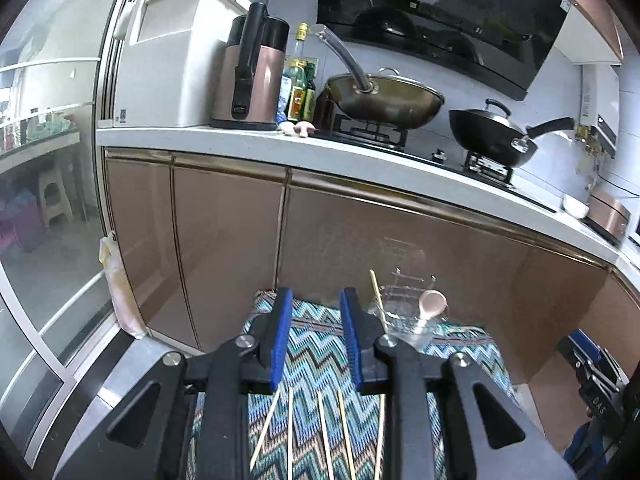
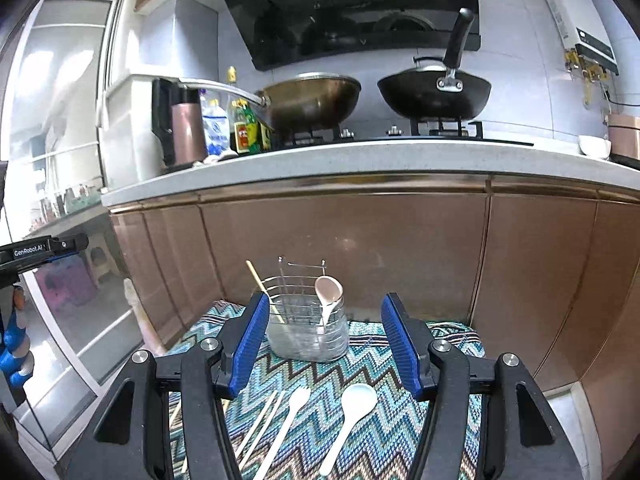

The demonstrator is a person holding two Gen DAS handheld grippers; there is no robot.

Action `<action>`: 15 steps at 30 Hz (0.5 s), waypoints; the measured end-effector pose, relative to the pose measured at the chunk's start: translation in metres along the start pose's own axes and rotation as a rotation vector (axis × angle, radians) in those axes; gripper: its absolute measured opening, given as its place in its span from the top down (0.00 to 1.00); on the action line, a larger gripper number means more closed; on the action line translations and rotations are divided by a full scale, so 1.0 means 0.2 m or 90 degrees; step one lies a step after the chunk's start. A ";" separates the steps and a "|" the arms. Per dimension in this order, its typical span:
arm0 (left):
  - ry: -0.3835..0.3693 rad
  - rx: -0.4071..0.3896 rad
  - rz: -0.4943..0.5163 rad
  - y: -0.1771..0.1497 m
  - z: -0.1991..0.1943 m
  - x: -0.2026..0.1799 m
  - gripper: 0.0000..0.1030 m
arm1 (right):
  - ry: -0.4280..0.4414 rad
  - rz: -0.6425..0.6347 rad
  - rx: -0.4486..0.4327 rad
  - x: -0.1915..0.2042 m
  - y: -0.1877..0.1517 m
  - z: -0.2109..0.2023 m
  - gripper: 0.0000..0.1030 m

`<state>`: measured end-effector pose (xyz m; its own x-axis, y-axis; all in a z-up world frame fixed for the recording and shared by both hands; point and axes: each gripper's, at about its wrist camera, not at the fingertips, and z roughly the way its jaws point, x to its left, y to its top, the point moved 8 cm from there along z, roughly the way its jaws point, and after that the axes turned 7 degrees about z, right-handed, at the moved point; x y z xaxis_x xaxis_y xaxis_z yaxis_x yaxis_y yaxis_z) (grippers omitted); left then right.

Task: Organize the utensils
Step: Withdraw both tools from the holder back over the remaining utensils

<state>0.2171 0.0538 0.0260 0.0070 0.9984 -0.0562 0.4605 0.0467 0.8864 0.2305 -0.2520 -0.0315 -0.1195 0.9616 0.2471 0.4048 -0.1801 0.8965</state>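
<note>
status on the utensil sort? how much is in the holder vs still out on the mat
Done: the utensil holder already has a pink spoon and one chopstick standing in it.
In hand: nothing; the left gripper and right gripper are both open and empty.
Left: the white spoon, white fork and loose chopsticks lie on the zigzag mat.

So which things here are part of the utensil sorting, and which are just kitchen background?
Job:
utensil holder
pink spoon and one chopstick already in the holder
white spoon
white fork
loose chopsticks

Background:
brass wok
black wok
oil bottles
thermos
patterned mat
</note>
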 end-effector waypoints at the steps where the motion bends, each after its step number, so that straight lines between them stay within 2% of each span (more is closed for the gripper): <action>1: -0.003 0.004 -0.003 -0.01 -0.02 0.00 0.77 | 0.004 0.003 -0.005 0.00 0.00 -0.04 0.44; 3: -0.014 0.015 -0.006 -0.04 -0.04 0.00 0.77 | 0.007 0.005 -0.012 0.01 0.01 -0.08 0.42; 5: -0.021 0.030 -0.007 -0.07 -0.04 -0.01 0.77 | 0.004 0.007 -0.020 0.01 0.01 -0.12 0.31; 6: -0.024 0.040 -0.007 -0.09 -0.04 -0.01 0.77 | 0.003 0.007 -0.022 0.01 0.01 -0.13 0.31; 12: -0.054 0.093 0.014 -0.19 0.04 -0.11 0.77 | 0.001 0.001 -0.011 -0.03 -0.03 -0.14 0.31; 15: -0.071 0.127 0.013 -0.25 0.11 -0.16 0.77 | 0.005 0.005 0.009 -0.06 -0.08 -0.11 0.35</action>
<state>0.2140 0.0197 -0.0267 0.1116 0.9888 -0.0989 0.6258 0.0074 0.7800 0.2064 -0.2651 -0.0407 -0.1231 0.9588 0.2562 0.4183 -0.1840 0.8895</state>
